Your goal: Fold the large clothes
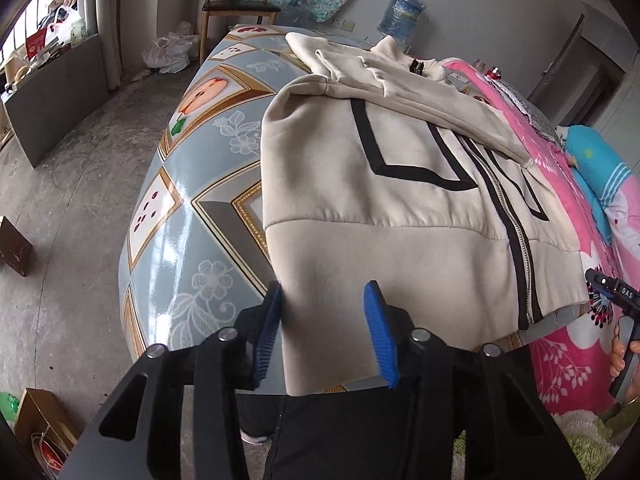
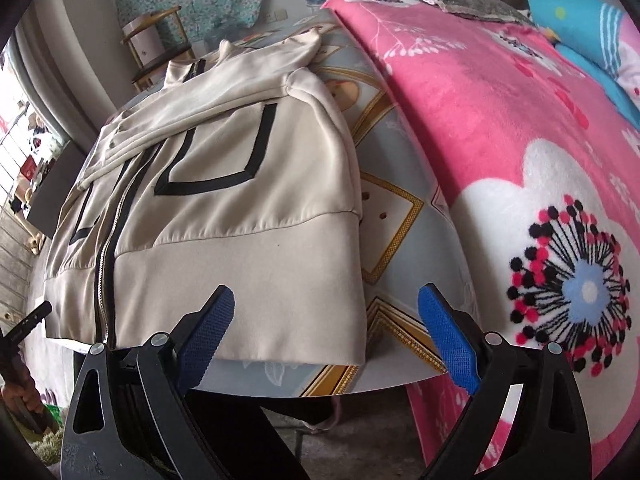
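the left gripper [image 1: 328, 332] was spread over the hem of the cream jacket [image 1: 384, 184], not pinching it, likely to grab it. the jacket lay flat on the table [image 1: 192, 208]. the right gripper [image 2: 326, 336] was wide open at the hem's other corner.

My left gripper [image 1: 326, 300] points steeply down, its blue-padded jaws partly apart, the pads [image 1: 376, 320] standing either side of pale fabric with no visible pinch on it. My right gripper [image 2: 326, 312] also tilts steeply down with its jaws spread wide and nothing clamped between the blue pads [image 2: 444, 332]. At the edge of each wrist view I catch the other hand [image 1: 622, 354] wrapped round its gripper handle.
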Motion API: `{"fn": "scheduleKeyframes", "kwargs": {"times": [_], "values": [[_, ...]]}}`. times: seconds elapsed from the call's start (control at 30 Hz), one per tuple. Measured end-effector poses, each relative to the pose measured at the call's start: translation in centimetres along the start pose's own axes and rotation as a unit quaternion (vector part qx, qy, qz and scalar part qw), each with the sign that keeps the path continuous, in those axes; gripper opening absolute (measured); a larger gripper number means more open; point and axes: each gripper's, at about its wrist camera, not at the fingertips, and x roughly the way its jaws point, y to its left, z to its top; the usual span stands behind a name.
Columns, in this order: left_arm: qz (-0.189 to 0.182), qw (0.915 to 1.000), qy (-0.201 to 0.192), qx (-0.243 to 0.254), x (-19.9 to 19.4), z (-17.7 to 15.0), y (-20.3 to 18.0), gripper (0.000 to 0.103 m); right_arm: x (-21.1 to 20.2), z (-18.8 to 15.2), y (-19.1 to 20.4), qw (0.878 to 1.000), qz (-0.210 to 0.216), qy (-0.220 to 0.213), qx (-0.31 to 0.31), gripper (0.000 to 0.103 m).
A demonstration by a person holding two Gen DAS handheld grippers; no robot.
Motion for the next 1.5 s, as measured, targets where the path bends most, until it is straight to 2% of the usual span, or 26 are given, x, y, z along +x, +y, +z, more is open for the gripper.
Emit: {"fn": "scheduleKeyframes", "kwargs": {"times": [0.1, 0.3, 0.4, 0.47, 0.5, 0.53, 0.57, 0.67, 0.77, 0.83, 0.9, 1.0, 1.1, 1.33, 1.43, 1.5], "values": [[-0.021, 0.9996, 0.005, -0.019, -0.6, -0.5, 0.8, 0.027, 0.2, -0.9, -0.4, 1.0, 0.01, 0.02, 0.01, 0.078], [-0.035, 0.998, 0.03, -0.042, 0.2, -1.2, 1.7, 0.025, -0.2, -1.4, -0.9, 1.0, 0.017, 0.011, 0.019, 0.066], [-0.03, 0.9979, 0.031, -0.049, 0.6, -1.1, 1.5, 0.025, 0.4, -0.6, -1.0, 0.999, 0.037, 0.006, 0.025, 0.052], [-0.027, 0.9974, 0.029, -0.06, 0.7, -1.0, 1.5, 0.025, 1.1, -0.4, -0.9, 0.999, 0.04, 0.014, 0.027, 0.033], [-0.024, 0.9975, 0.024, -0.062, 0.5, -1.1, 1.5, 0.019, 1.3, -0.4, -0.8, 0.999, 0.028, 0.015, 0.024, 0.029], [-0.02, 0.9979, 0.017, -0.06, 0.2, -1.1, 1.3, 0.011, 1.2, -0.5, -0.6, 1.0, 0.02, 0.013, 0.02, 0.019], [-0.014, 0.9984, 0.009, -0.053, -0.2, -1.1, 1.0, 0.008, 1.1, -0.7, -0.4, 1.0, 0.022, 0.011, 0.019, 0.009], [0.003, 0.9994, -0.03, -0.017, -2.6, -0.8, -0.2, 0.005, -0.5, -0.6, -0.3, 0.999, 0.03, -0.008, 0.027, 0.006], [-0.026, 0.9979, -0.058, -0.011, -6.5, 0.1, -0.9, 0.004, -4.7, 0.0, 0.1, 0.997, 0.04, -0.056, 0.031, 0.005], [-0.033, 0.9976, -0.06, -0.002, -7.9, 0.4, -1.3, 0.004, -6.9, 0.0, 0.5, 0.996, 0.046, -0.074, 0.022, 0.004], [-0.027, 0.9987, -0.042, 0.007, -7.2, 0.1, -1.2, 0.004, -6.6, -0.3, 0.4, 0.997, 0.037, -0.062, 0.016, 0.004], [-0.028, 0.9996, -0.006, -0.007, -4.9, -0.5, -0.2, 0.004, -3.0, -1.1, -0.9, 0.998, 0.041, -0.007, 0.049, 0.004], [-0.05, 0.9983, -0.016, -0.024, -5.3, 0.2, 0.0, 0.004, -3.1, -0.5, -1.0, 0.998, 0.043, -0.015, 0.052, 0.004], [-0.119, 0.9892, -0.066, -0.055, -6.8, 6.1, 0.2, 0.004, -4.3, 5.7, 0.8, 0.995, 0.06, -0.066, 0.032, 0.004], [-0.138, 0.9852, -0.075, -0.068, -5.8, 9.6, 0.4, 0.004, -3.3, 9.2, 2.1, 0.994, 0.06, -0.085, 0.016, 0.004], [-0.135, 0.9851, -0.075, -0.074, -4.4, 12.1, 0.7, 0.004, -2.0, 11.7, 2.4, 0.993, 0.072, -0.088, 0.019, 0.004]]}}
